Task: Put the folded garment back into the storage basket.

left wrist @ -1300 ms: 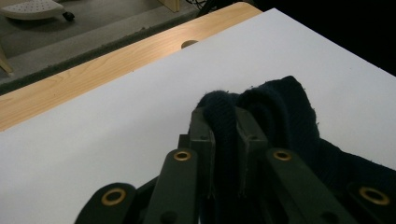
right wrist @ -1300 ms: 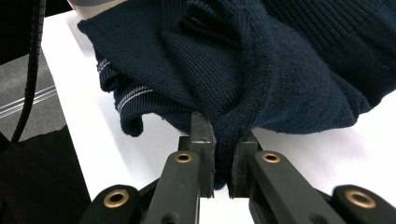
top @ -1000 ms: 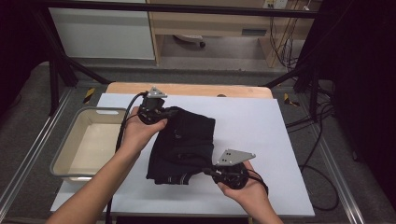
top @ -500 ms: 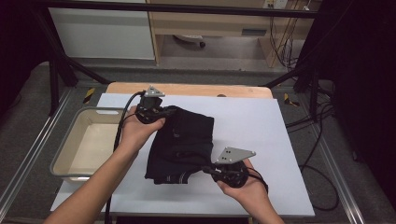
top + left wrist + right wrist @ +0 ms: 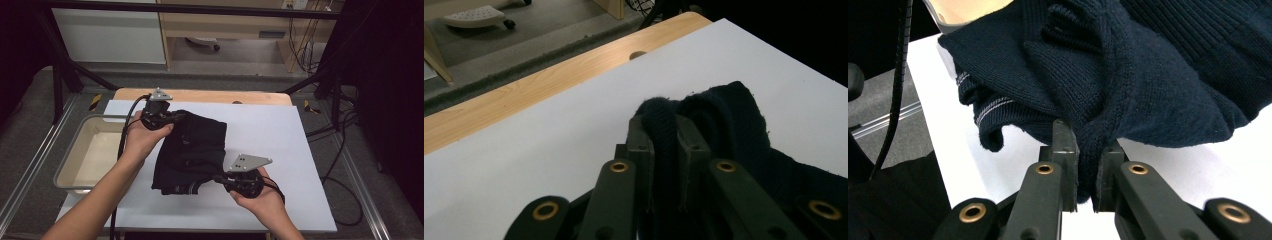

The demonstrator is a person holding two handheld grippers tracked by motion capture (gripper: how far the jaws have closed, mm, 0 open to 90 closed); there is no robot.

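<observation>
Navy knit sweater (image 5: 192, 150), soft, limp and light on the worktop (image 5: 280, 150), is pinched at opposite edges by the left hand-held gripper (image 5: 665, 132) and right hand-held gripper (image 5: 1085, 150), likely good holds.

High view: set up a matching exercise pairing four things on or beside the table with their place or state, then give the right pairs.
1. left claw
2. right claw
3. tray
4. dark sweater

a. beside the white board's left edge
b. lies bunched on the white board
c. shut on the sweater's far edge
d. shut on the sweater's near edge

Pairs: 1-c, 2-d, 3-a, 4-b
</observation>
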